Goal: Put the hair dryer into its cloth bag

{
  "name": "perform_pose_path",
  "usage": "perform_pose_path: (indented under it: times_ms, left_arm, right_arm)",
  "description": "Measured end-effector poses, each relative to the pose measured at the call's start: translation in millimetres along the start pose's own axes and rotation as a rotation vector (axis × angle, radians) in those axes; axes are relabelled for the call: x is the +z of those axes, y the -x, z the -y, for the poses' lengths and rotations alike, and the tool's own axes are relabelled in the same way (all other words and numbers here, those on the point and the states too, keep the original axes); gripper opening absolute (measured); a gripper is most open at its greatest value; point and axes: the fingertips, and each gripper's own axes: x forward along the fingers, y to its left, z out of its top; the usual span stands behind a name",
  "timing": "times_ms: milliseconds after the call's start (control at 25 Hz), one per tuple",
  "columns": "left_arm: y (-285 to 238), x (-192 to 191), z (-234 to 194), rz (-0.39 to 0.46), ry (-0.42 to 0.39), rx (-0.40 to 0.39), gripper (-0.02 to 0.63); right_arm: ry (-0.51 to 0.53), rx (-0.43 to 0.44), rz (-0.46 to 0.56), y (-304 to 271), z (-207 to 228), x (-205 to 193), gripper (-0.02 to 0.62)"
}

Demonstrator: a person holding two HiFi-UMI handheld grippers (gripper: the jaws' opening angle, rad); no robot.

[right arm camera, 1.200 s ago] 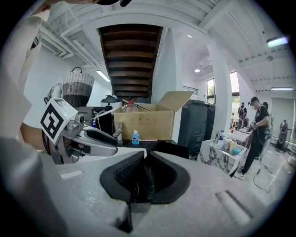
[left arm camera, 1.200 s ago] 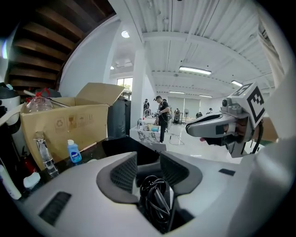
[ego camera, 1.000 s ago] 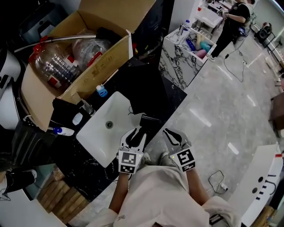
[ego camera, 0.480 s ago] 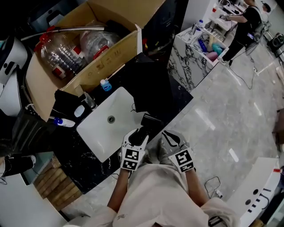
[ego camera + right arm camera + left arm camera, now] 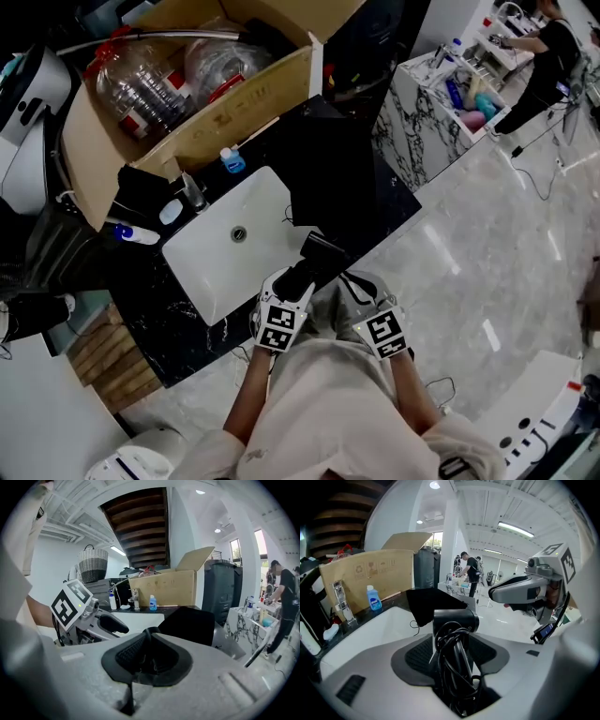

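Observation:
The black hair dryer (image 5: 319, 255), its cord wound round the handle, stands upright between the jaws of my left gripper (image 5: 292, 281) at the counter's front edge. In the left gripper view the dryer (image 5: 454, 619) fills the middle of my left gripper (image 5: 454, 645). Its jaws have just been opening, and a strip of ribbed pad shows bare on each side of the handle. The black cloth bag (image 5: 342, 178) lies flat on the dark counter just beyond, right of the sink. My right gripper (image 5: 361, 286) hangs beside the left, its tips together (image 5: 147, 632), with nothing clear between them.
A white sink (image 5: 211, 267) with a faucet (image 5: 192, 192) and a blue bottle (image 5: 231, 160) is left of the bag. An open cardboard box (image 5: 234, 122) holding plastic bottles stands behind. A marble stand (image 5: 422, 131) and a person (image 5: 548, 47) are far right.
Both grippers have sunk a little toward the counter's front edge, the dryer going down with the left one. The left jaws stand wider round the dryer's handle than before.

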Motion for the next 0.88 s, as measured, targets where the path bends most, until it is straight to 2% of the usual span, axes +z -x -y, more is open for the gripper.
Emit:
perform_pose_path:
  times_ms: [560,880]
  left_arm:
    - [-27.4,-22.0,0.2,-0.126,-0.003,0.011,0.265]
    - [-40.0,-25.2,1.2,-0.179,0.021,-0.017,0.272]
  right_arm:
    - [-0.008,0.040,-0.031,-6.7,14.2,-11.5,0.020]
    - [-0.014,0.062,-0.040,-10.7,21.1,-14.2,0.020]
